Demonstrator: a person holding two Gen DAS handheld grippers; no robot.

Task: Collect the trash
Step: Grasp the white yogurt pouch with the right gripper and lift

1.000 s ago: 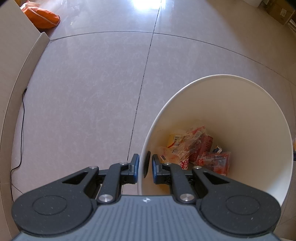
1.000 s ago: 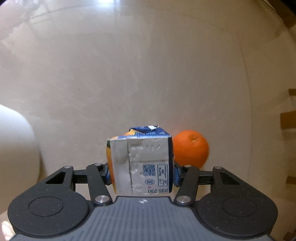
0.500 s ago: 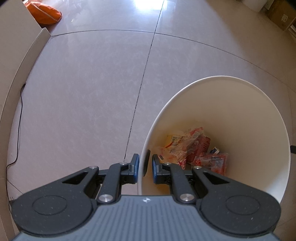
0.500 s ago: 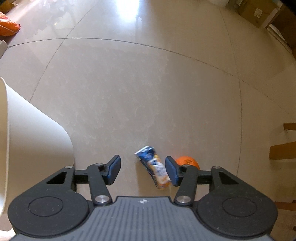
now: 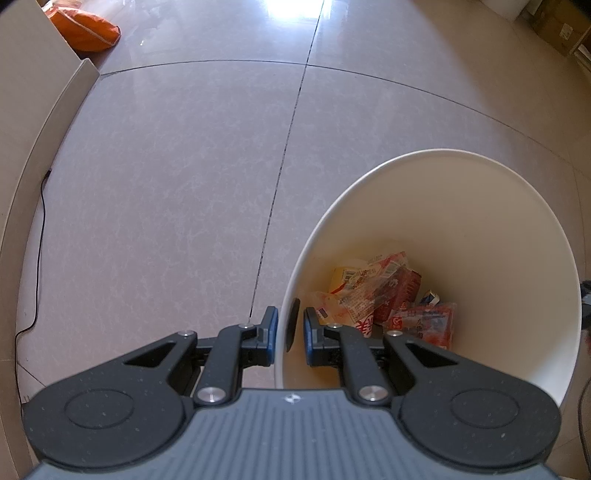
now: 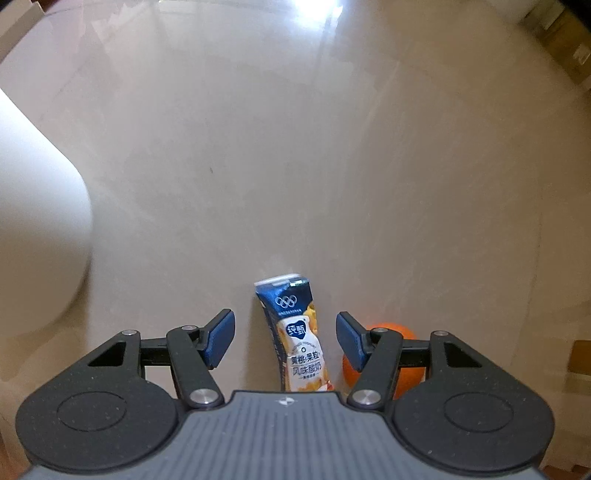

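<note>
A white bin stands on the tiled floor and holds several crumpled red and yellow wrappers. My left gripper is shut on the bin's near rim, one finger outside and one inside. In the right wrist view, a blue and orange drink carton lies on the floor below my right gripper, which is open with nothing held. An orange sits on the floor behind the right finger. The bin's outer wall shows at the left of that view.
An orange bag lies at the far left by a beige panel. A black cable runs along the panel's foot. Cardboard boxes stand far right. A wooden piece shows at the right edge.
My right gripper held the carton a second ago, then opened; the carton dropped and now lies on the floor. The left gripper stays clamped on the bin rim.
</note>
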